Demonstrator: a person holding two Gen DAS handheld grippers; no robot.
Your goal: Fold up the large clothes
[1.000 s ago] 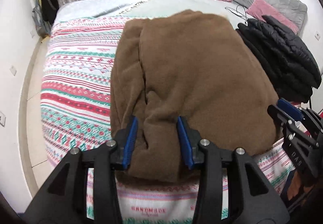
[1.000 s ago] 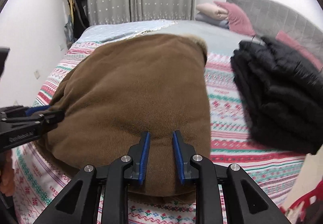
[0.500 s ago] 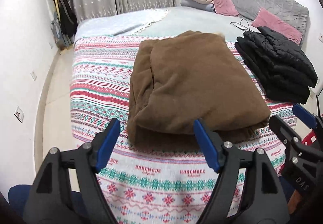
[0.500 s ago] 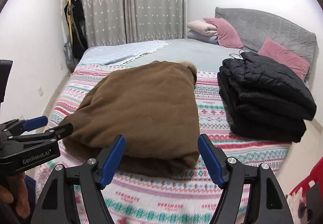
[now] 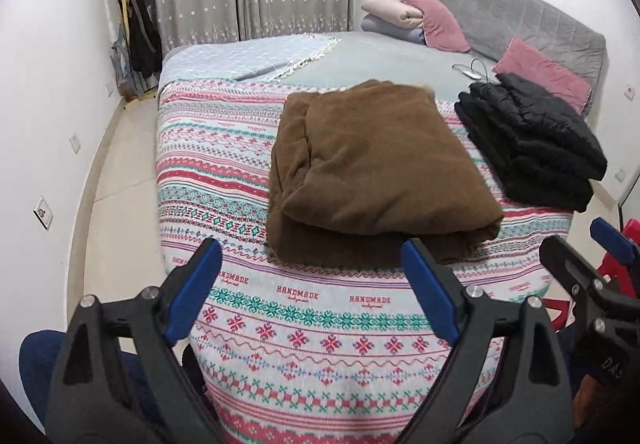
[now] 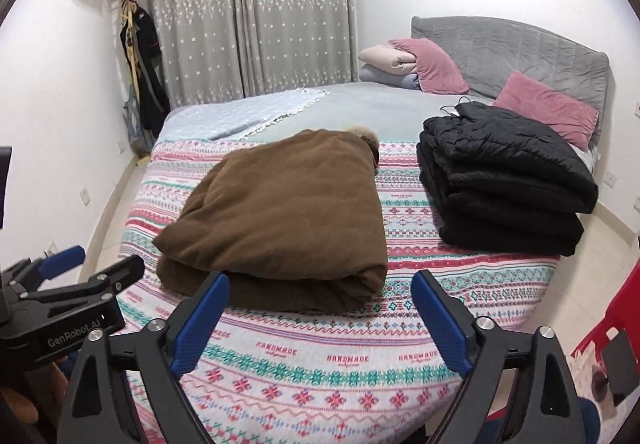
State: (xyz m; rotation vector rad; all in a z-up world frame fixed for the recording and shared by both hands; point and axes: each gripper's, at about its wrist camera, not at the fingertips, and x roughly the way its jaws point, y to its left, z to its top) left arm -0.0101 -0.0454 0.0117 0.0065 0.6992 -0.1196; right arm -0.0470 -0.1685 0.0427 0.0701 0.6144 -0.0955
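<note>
A folded brown fleece garment [image 5: 376, 172] lies on the patterned bedspread [image 5: 224, 148]; it also shows in the right wrist view [image 6: 284, 212]. My left gripper [image 5: 312, 284] is open and empty, held back from the garment's near edge above the foot of the bed. My right gripper [image 6: 320, 308] is open and empty, also short of the garment. A folded black quilted jacket pile [image 5: 532, 140] lies to the right of the brown one, also in the right wrist view [image 6: 504, 180]. Each gripper shows at the edge of the other's view.
Pink pillows [image 6: 544, 108] and folded bedding [image 6: 388, 64] lie by the grey headboard [image 6: 520, 44]. Curtains [image 6: 248, 12] hang behind. A coat rack [image 5: 132, 24] stands at the far left wall. A red object [image 6: 608, 328] sits on the floor at right.
Both grippers let go of the brown garment, opened wide and pulled back from the bed. The garment now lies folded and still.
</note>
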